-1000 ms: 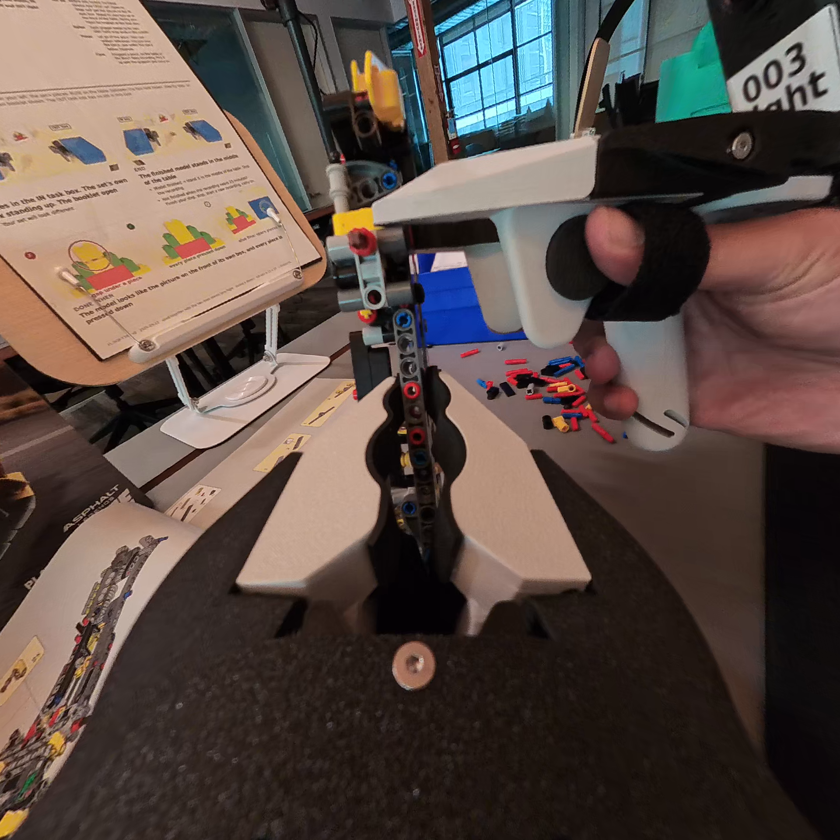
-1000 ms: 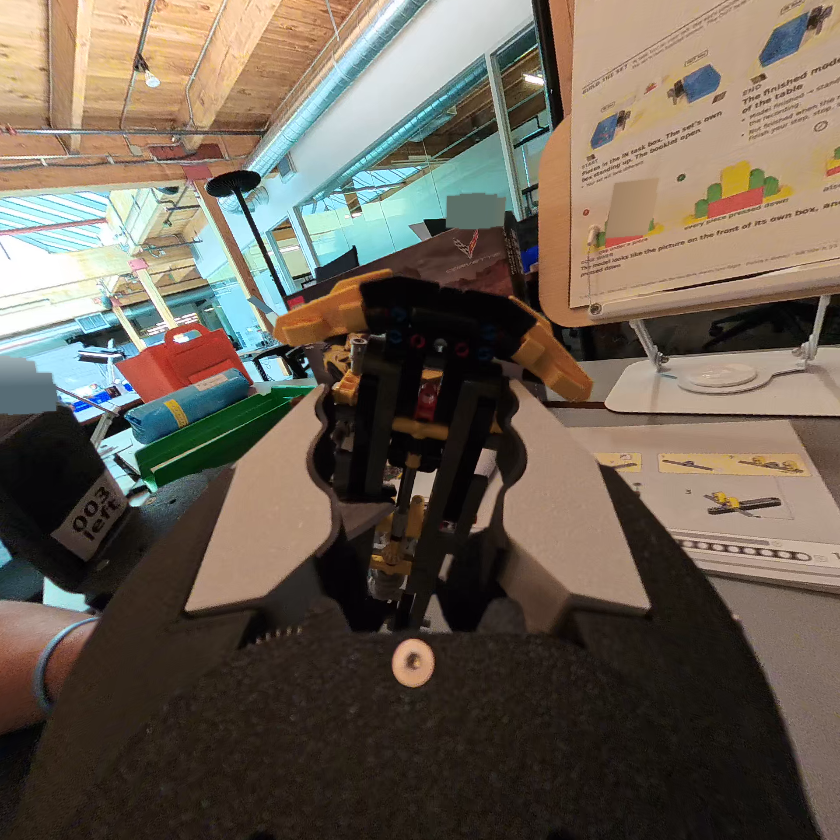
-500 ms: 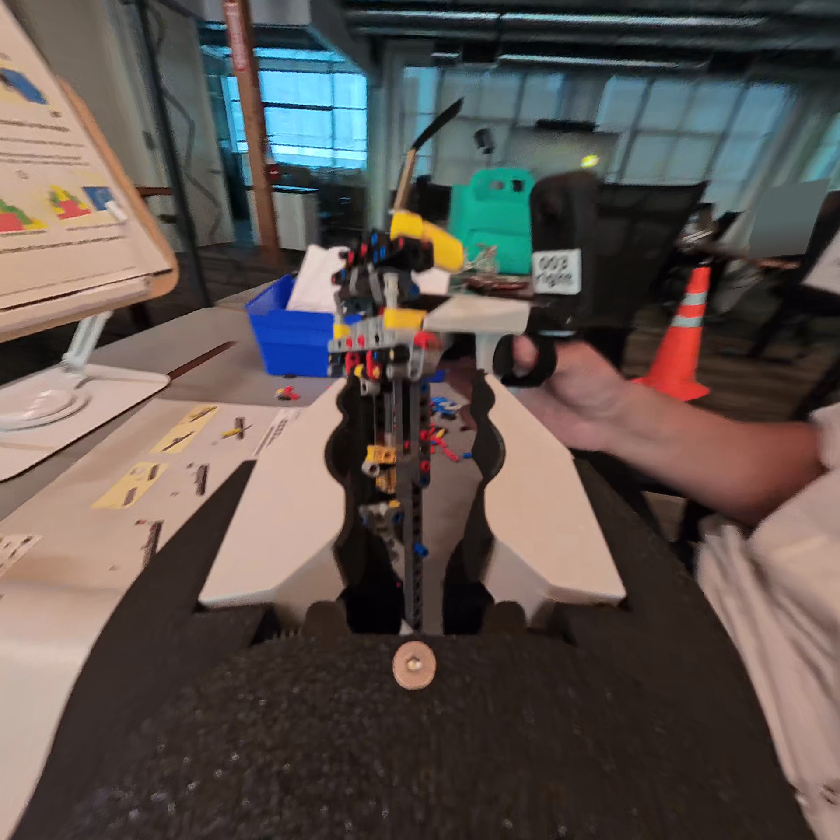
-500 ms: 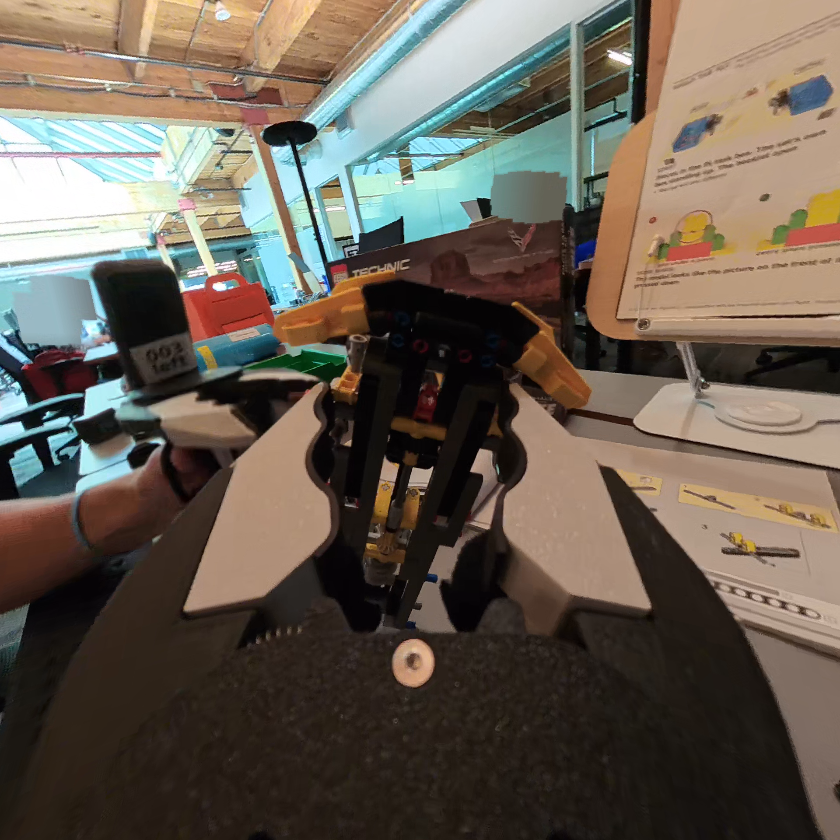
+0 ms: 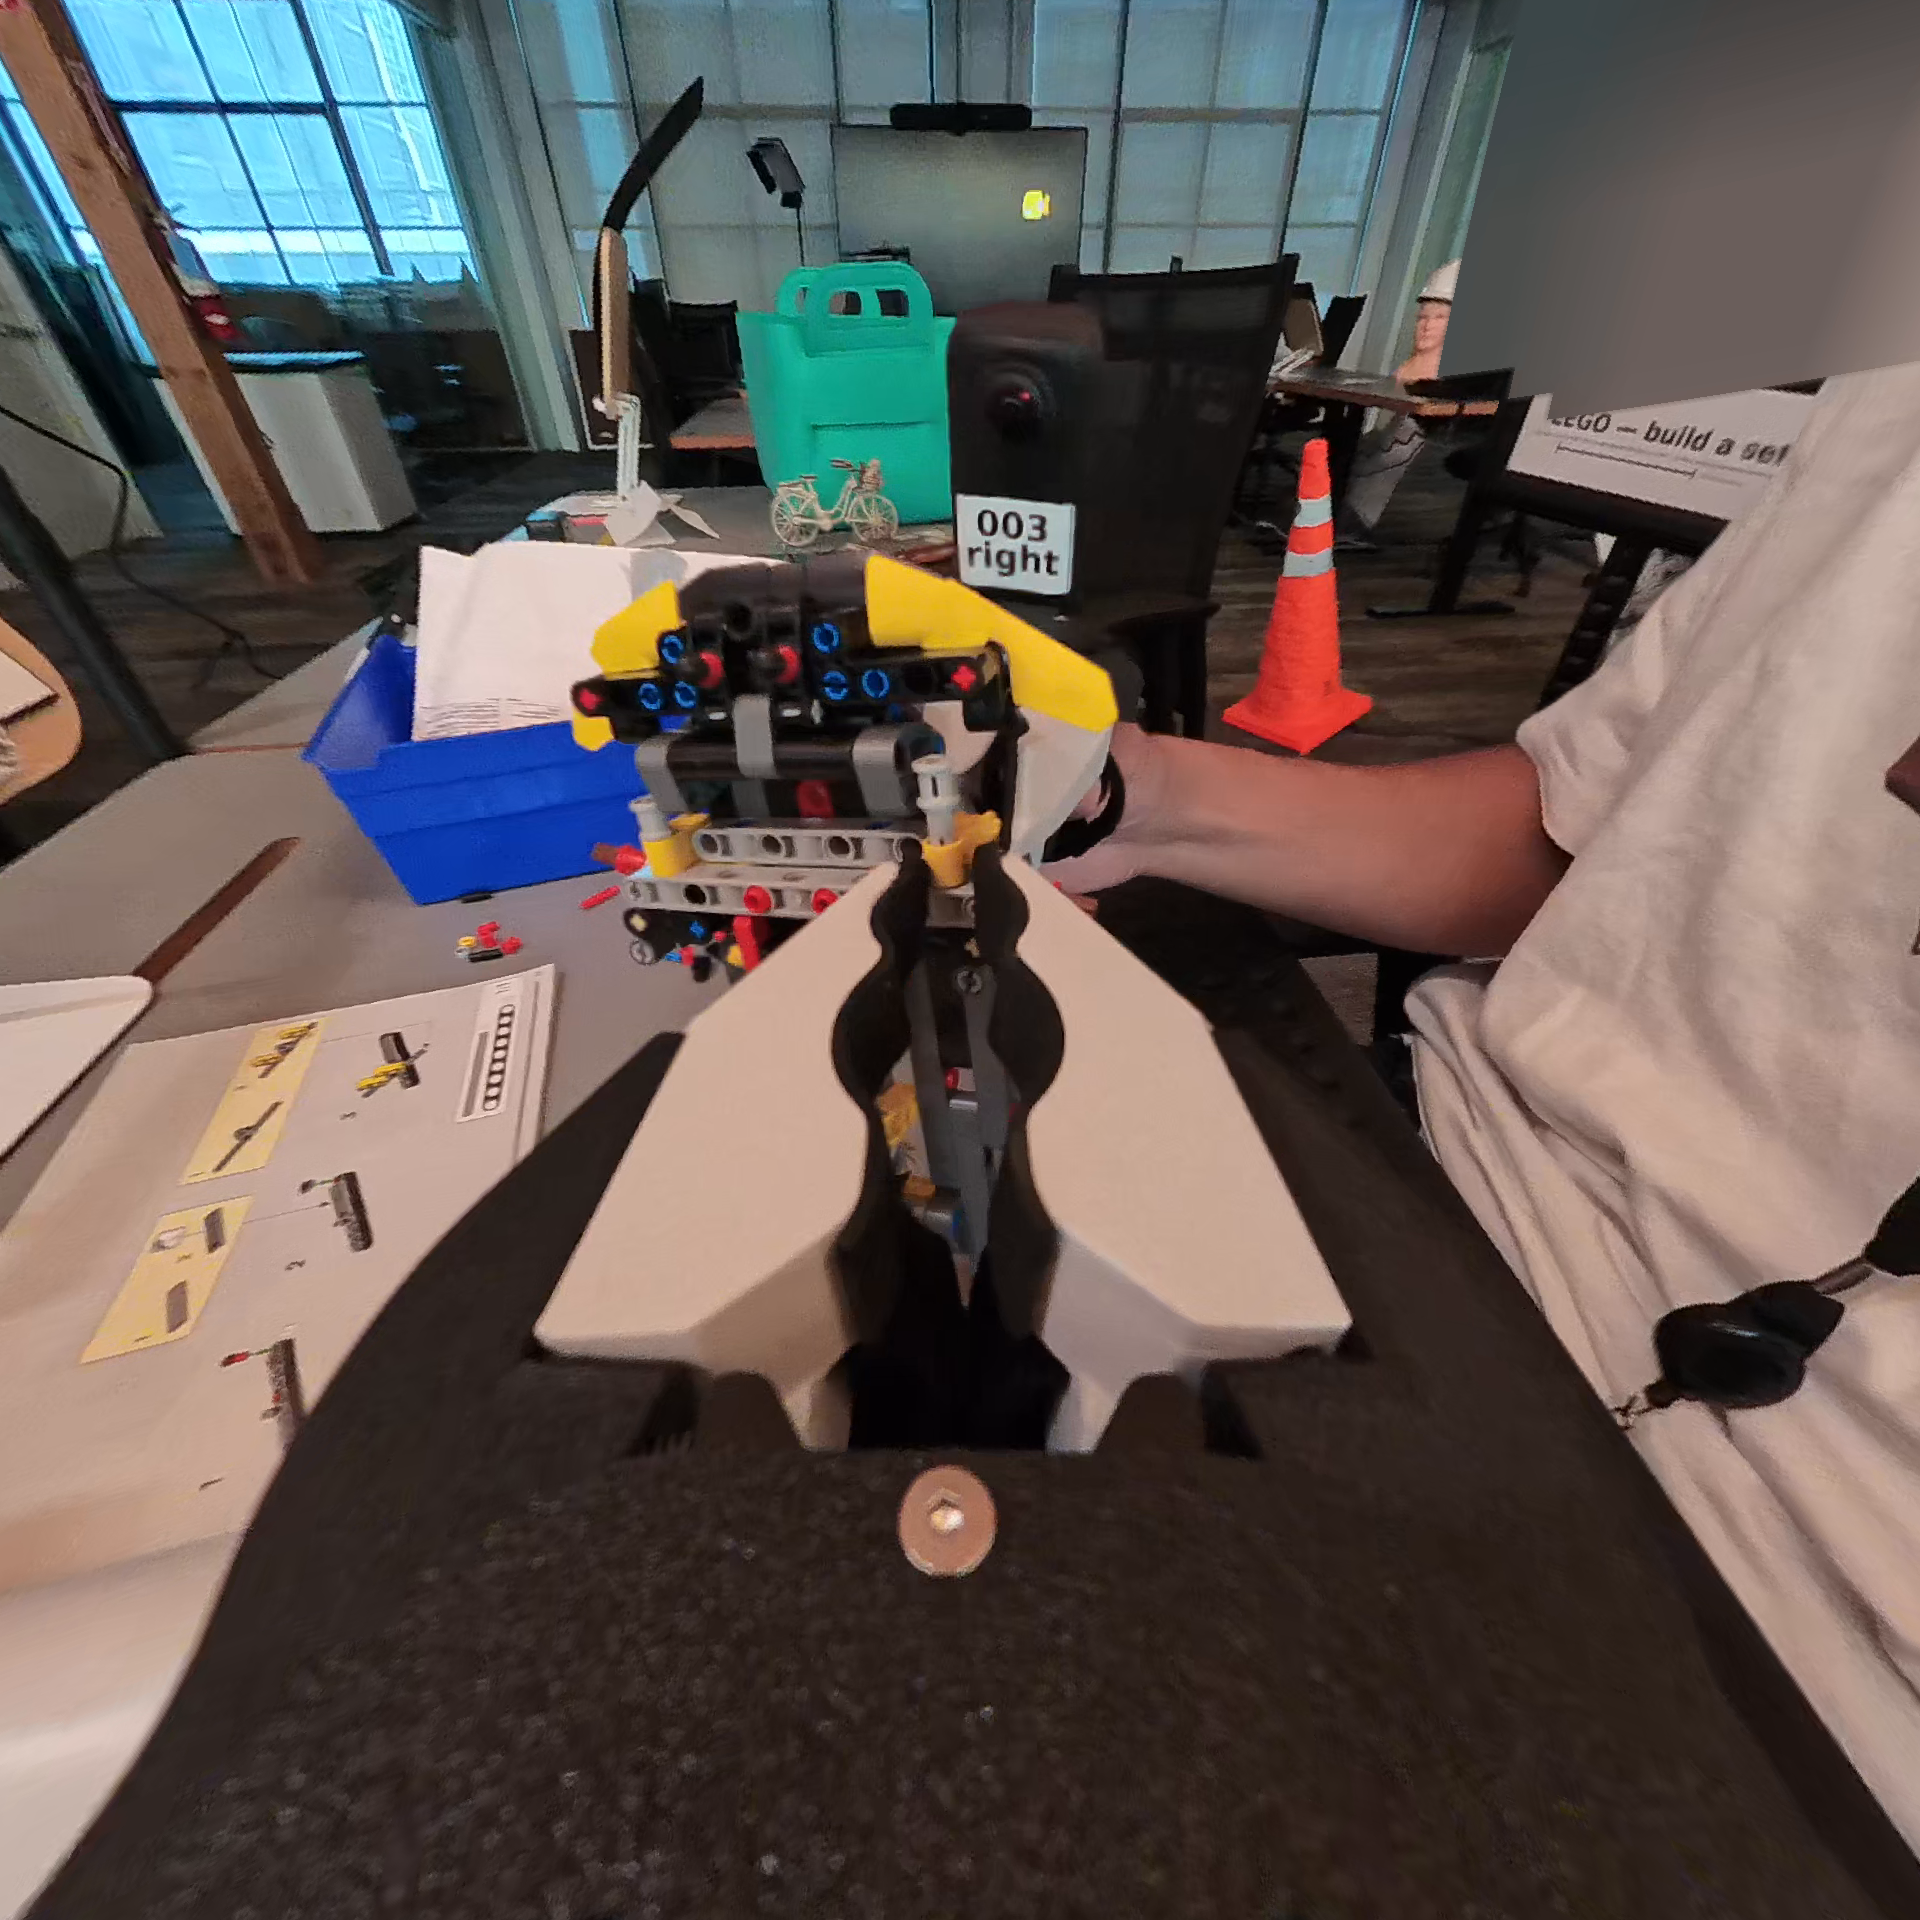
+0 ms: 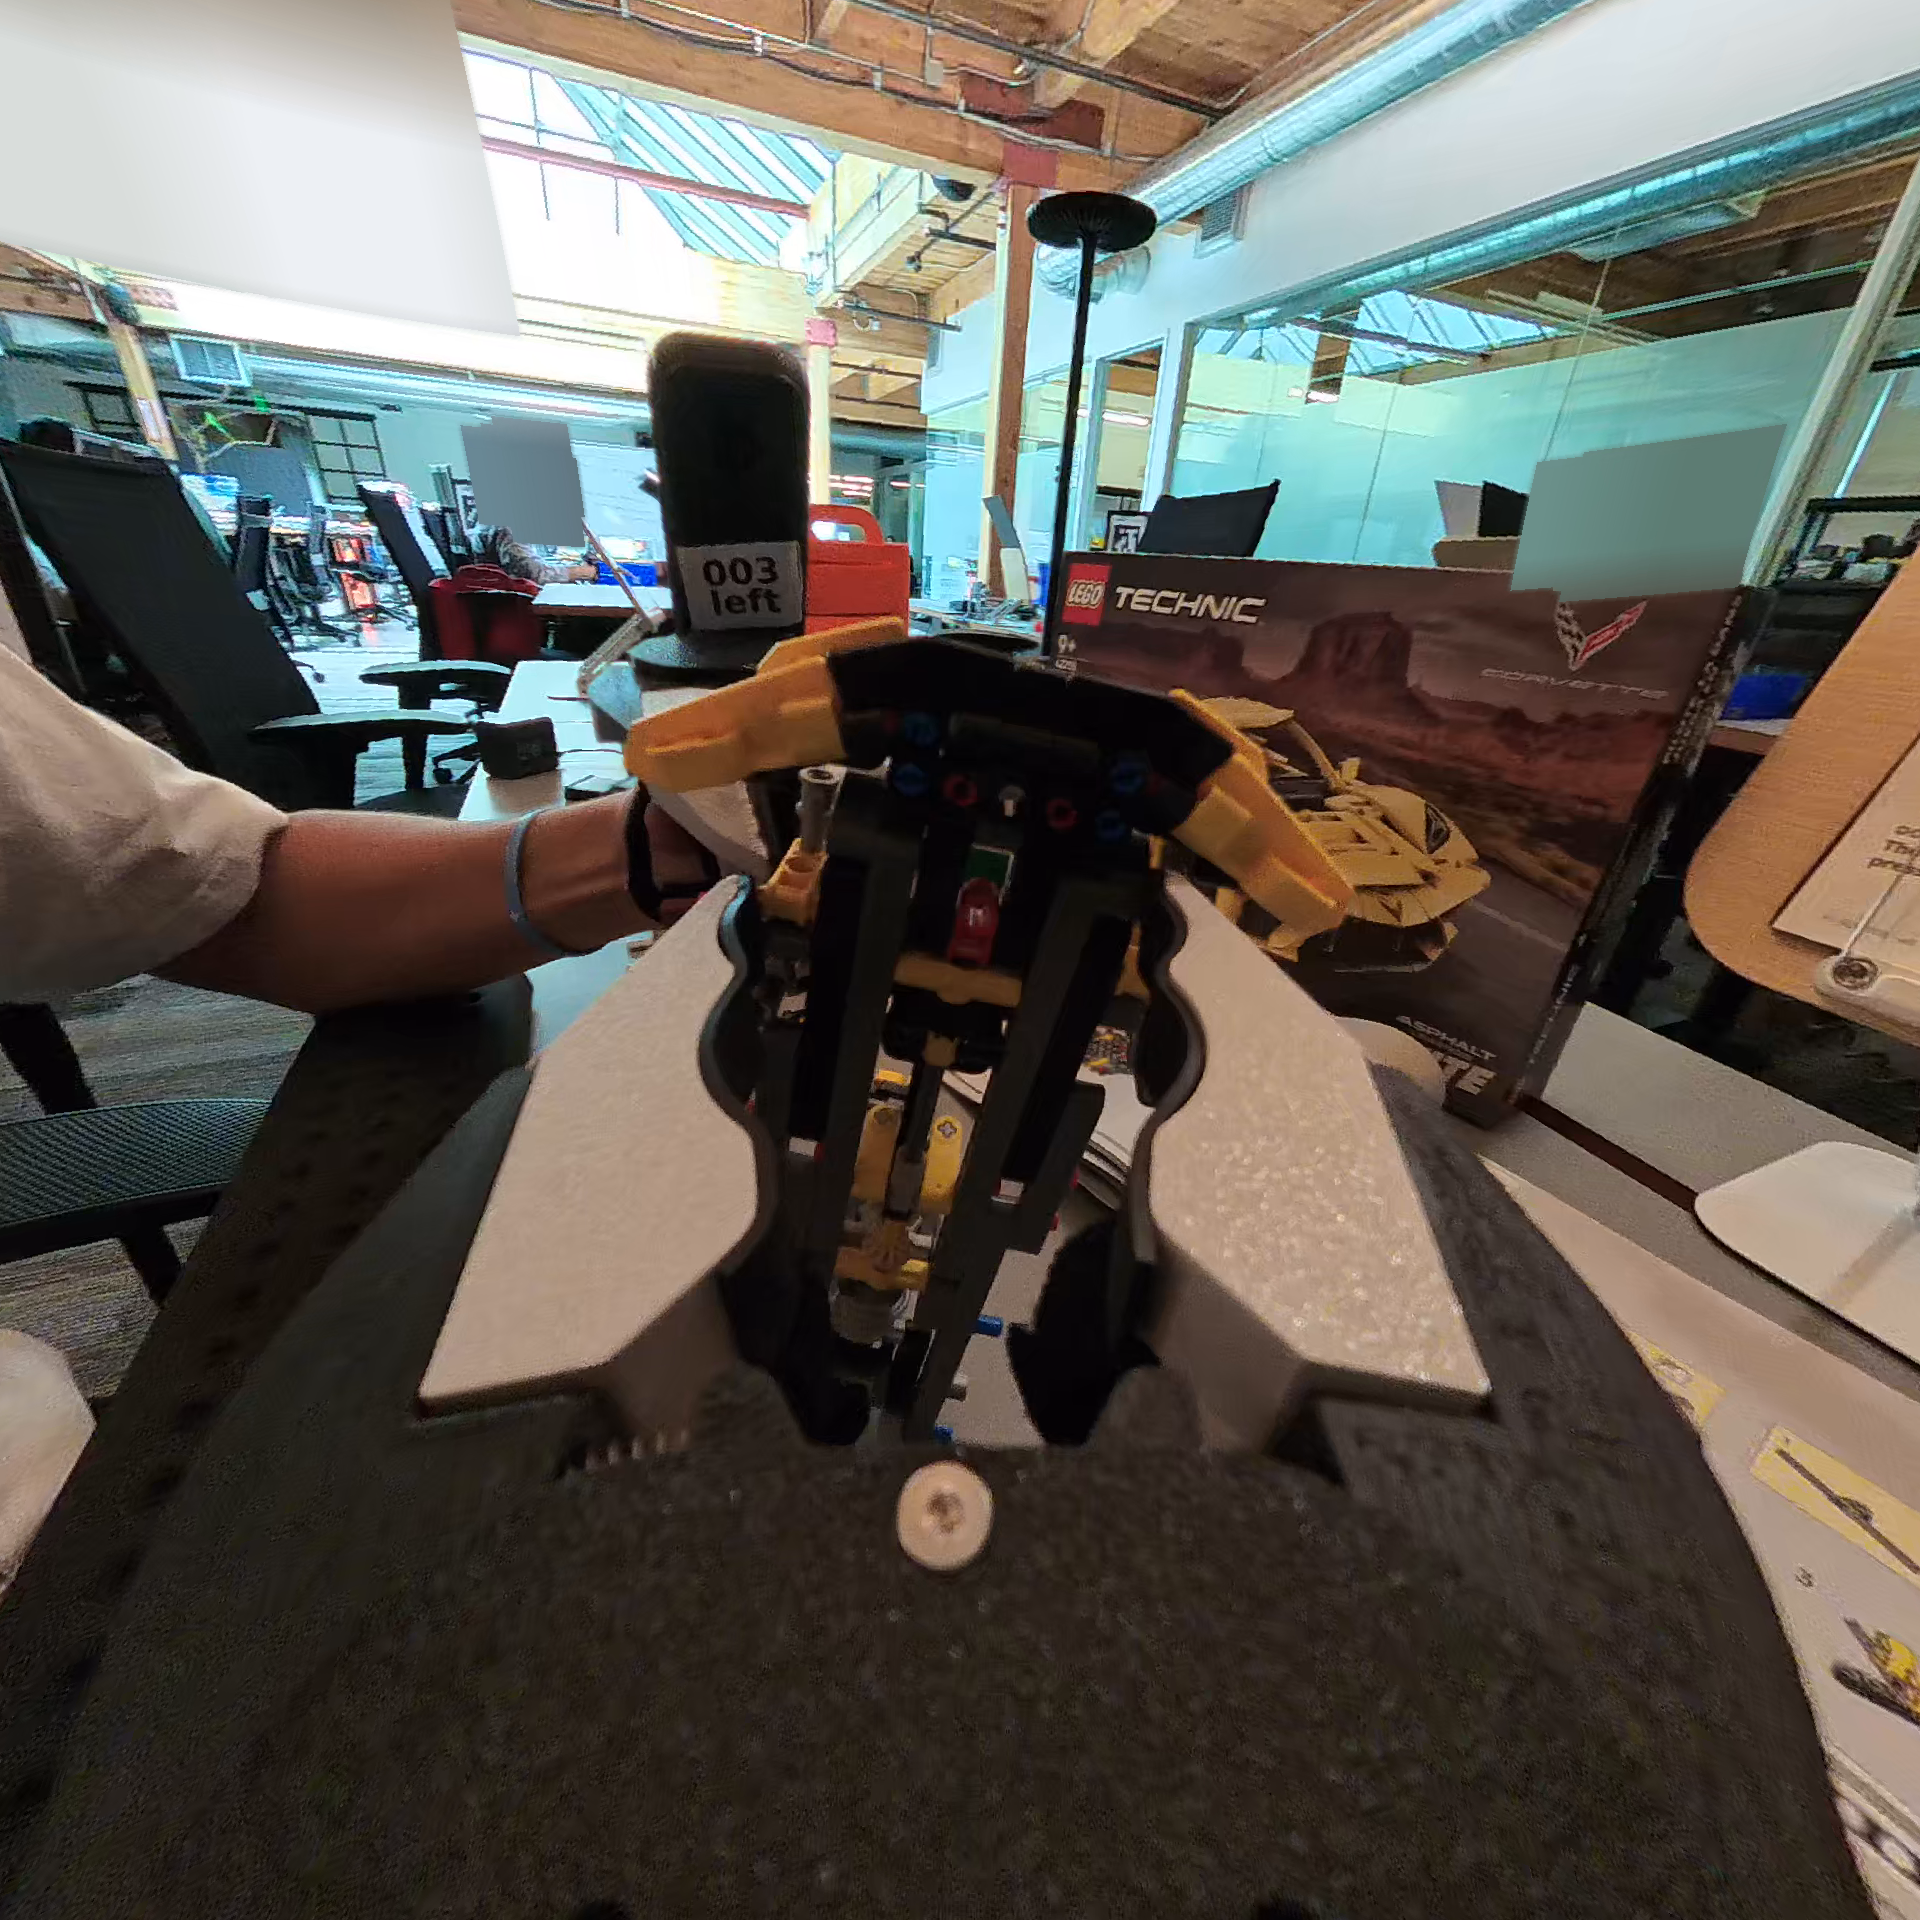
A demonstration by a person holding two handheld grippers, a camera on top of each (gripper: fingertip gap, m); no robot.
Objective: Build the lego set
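— While both grippers hold it, where is the model?
— Up off the surface (image 5: 125, 862). The left gripper (image 5: 948, 894) is pinching a thin dark beam along one edge of the half-built car (image 5: 821, 727). The right gripper (image 6: 951, 935) is spread wider, clamped around the car's black frame, yellow panels (image 6: 1262, 831) sticking out past the fingertips.
— What could go wrong?
— I'd say a twist. Two grips on one pinned frame: if the hands turn against each other, a beam may pop off its pegs.
— And the left hold?
— Narrow, near the tips. It could slip, dropping the weight onto the right.
— Loose parts?
— Small red pieces (image 5: 488, 940) lie near the blue bin (image 5: 488, 800), beside the instruction booklet (image 5: 312, 1174); the box (image 6: 1455, 790) stands behind.
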